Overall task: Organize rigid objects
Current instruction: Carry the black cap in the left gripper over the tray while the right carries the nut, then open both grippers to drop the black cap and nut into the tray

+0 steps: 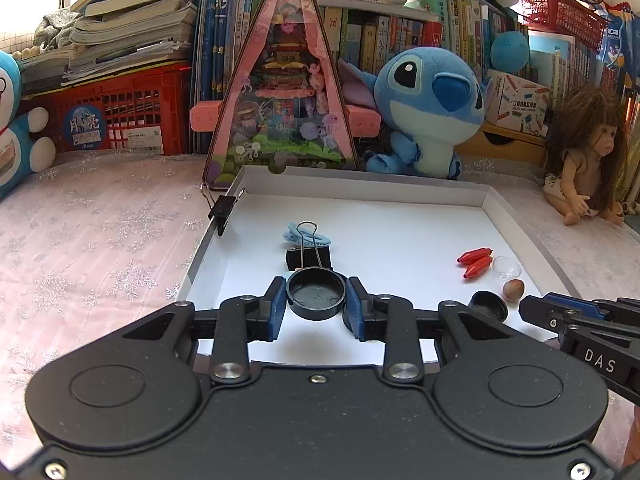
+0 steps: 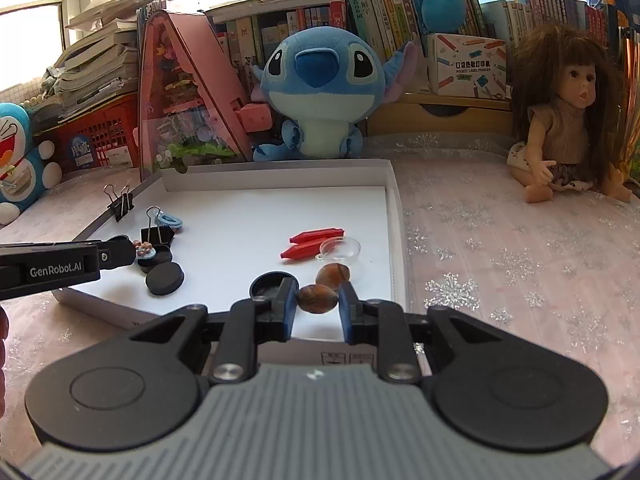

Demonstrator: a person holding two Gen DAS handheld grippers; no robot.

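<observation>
A white shallow tray lies on the snowflake tablecloth. My left gripper is shut on a hollow black round cap low over the tray's near left part. Just beyond it lie a black binder clip and a pale blue hair clip. My right gripper is shut on a brown nut above the tray's near edge. A second nut, two red pointed pieces, a clear dome, another black cap and a black disc rest in the tray.
Another binder clip grips the tray's left rim. Behind the tray stand a pink triangular toy house, a blue plush and rows of books. A doll sits at the right, a red crate at the left.
</observation>
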